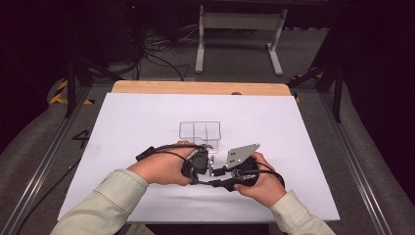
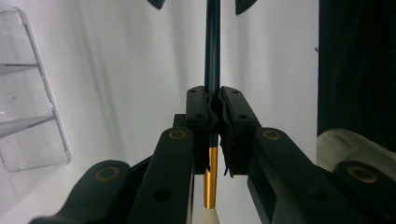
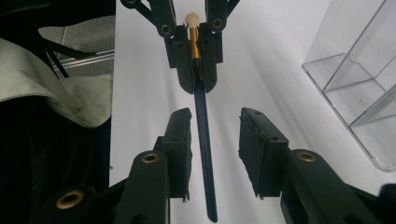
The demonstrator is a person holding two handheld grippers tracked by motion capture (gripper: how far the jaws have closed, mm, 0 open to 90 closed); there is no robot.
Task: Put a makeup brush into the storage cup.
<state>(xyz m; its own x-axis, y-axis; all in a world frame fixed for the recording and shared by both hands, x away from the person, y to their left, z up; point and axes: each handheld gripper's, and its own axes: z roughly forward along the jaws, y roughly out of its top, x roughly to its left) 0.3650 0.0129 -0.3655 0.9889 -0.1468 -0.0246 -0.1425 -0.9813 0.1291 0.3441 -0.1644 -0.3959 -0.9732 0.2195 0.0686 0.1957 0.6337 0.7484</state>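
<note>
Item, nearest: my left gripper (image 2: 214, 116), jaws clamping the dark brush (image 3: 204, 126) just beyond its gold ferrule and pale tip. Item: my right gripper (image 3: 215, 140), jaws standing apart either side of the brush's handle, pads not pressing it. Item, beyond: clear compartmented organizer (image 1: 199, 132), sitting on the white table (image 1: 122, 127), just past both grippers.
</note>
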